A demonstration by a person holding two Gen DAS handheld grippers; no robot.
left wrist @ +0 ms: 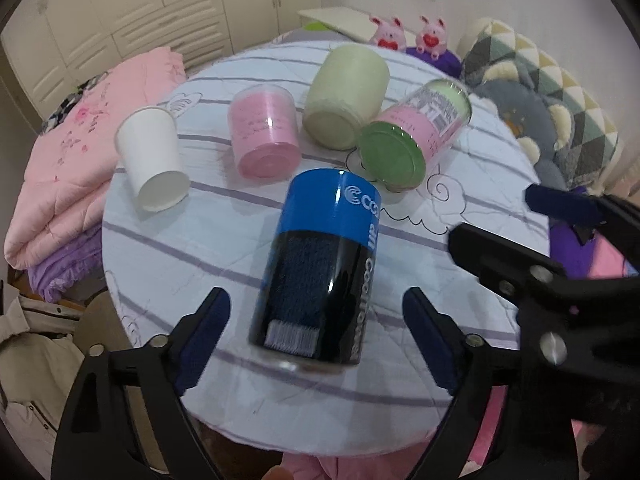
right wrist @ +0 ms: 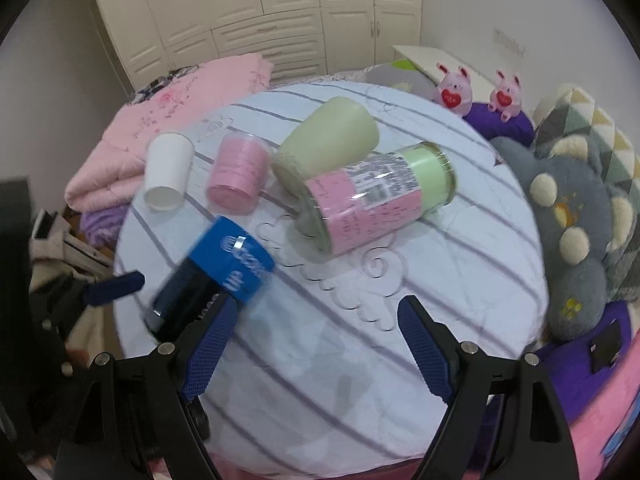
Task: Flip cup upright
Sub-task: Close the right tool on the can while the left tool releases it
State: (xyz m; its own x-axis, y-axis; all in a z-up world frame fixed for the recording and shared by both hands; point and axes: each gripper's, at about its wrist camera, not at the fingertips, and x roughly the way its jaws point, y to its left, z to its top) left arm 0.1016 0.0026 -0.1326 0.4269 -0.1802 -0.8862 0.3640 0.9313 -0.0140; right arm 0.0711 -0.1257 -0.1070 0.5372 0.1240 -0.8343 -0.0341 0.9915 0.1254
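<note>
- The blue and black cup (left wrist: 316,268) lies on its side on the round table (left wrist: 460,184), between the fingers of my left gripper (left wrist: 316,320), not touched by them.
- Both jaws of this claw stand apart.
- My right gripper (right wrist: 316,344) is also spread wide, holding nothing, just beside the cup.
- Behind lie a white paper cup (left wrist: 154,156), a pink cup (left wrist: 266,134), a pale green cup (left wrist: 344,96).
</note>
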